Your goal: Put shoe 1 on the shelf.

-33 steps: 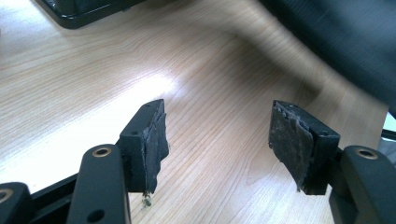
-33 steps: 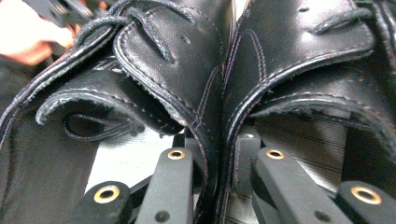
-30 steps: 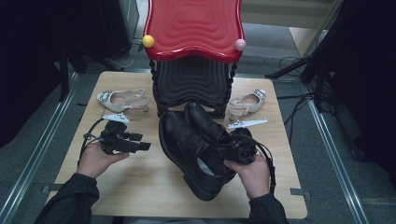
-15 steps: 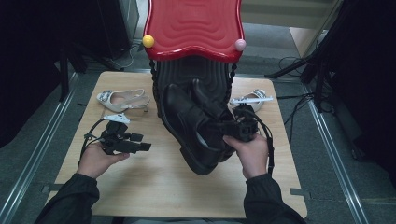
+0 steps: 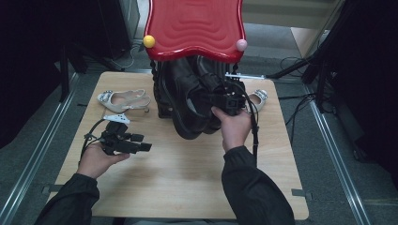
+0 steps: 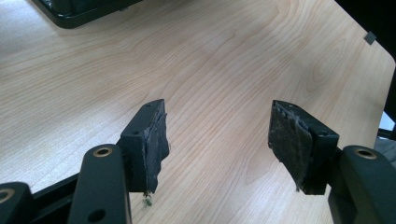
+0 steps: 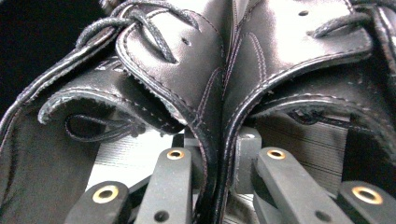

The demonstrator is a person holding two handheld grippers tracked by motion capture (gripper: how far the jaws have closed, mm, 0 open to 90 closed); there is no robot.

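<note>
At lower left, my left gripper (image 5: pixel 141 146) idles over the bare table (image 5: pixel 187 178), fingers (image 6: pixel 149 140) apart. Centre frame, my right gripper (image 5: pixel 225 101) pinches both black lace-up shoes (image 5: pixel 187 101) together by their inner collars, carrying one pair toward the black rack (image 5: pixel 162 91). The red top (image 5: pixel 195 26) hides its shelves.

Dark sleeves (image 5: pixel 253 187); black tool (image 6: pixel 224 144), brass rivets, seemingly worn pads (image 6: pixel 292 142); black cable (image 5: pixel 255 136).

The rack (image 5: pixel 195 28) stands at the table's (image 5: pixel 187 187) far edge. The pair of shoes (image 5: pixel 190 101) hangs just before the rack. One sandal (image 5: pixel 123 99) lies left of it, another (image 5: pixel 257 97) right.
</note>
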